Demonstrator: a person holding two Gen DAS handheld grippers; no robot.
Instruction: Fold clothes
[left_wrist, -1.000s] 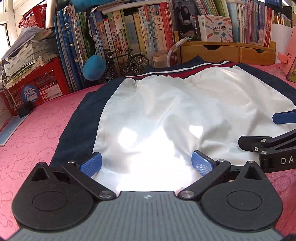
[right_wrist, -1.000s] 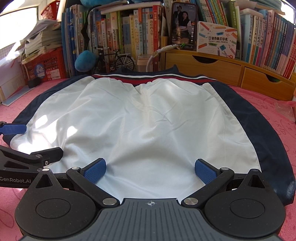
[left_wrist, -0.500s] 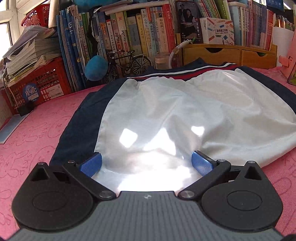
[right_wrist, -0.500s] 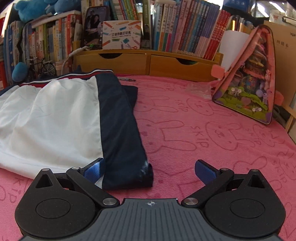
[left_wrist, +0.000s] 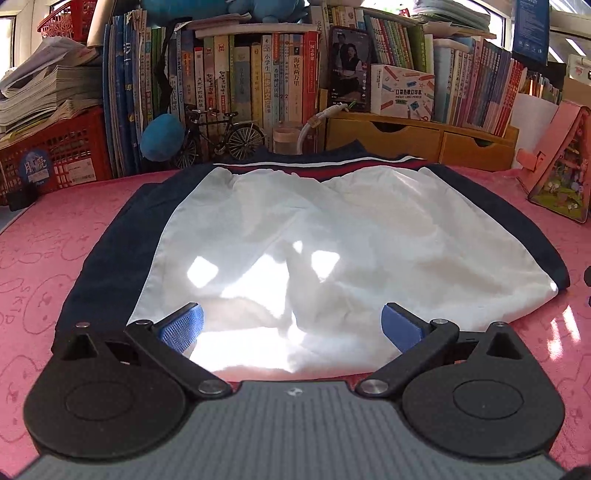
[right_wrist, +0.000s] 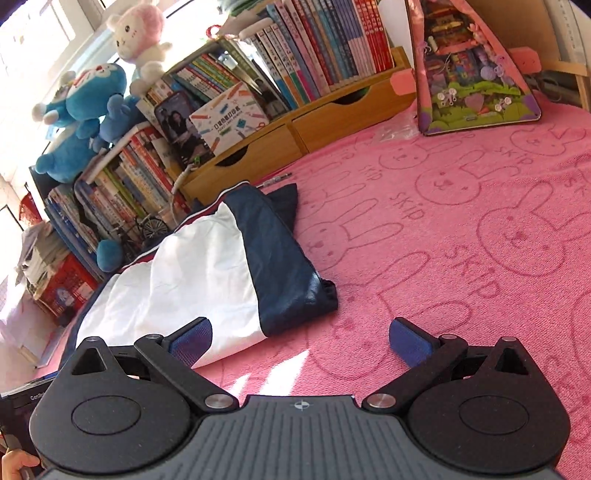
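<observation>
A white jacket with navy side panels and a red-and-white striped band (left_wrist: 317, 229) lies spread flat on the pink tablecloth (left_wrist: 40, 240). My left gripper (left_wrist: 291, 326) hovers open over its near white hem, blue pads wide apart, nothing held. In the right wrist view the same jacket (right_wrist: 192, 273) lies to the left, its navy right edge (right_wrist: 288, 266) bunched at the near corner. My right gripper (right_wrist: 301, 339) is open, tilted, and sits to the right of that corner over bare cloth, its left pad just over the white hem.
A row of books (left_wrist: 258, 81), a small model bicycle (left_wrist: 221, 136), a blue plush ball (left_wrist: 160, 136) and wooden drawers (left_wrist: 417, 138) line the far edge. A red crate (left_wrist: 55, 147) stands far left. A pink toy house (right_wrist: 472, 70) stands far right. Plush toys (right_wrist: 85, 118) sit on the books.
The right gripper has swung right, off the jacket's middle, and tilted; it now faces the navy right edge and bare cloth. The left gripper pulled back a little and stays open.
</observation>
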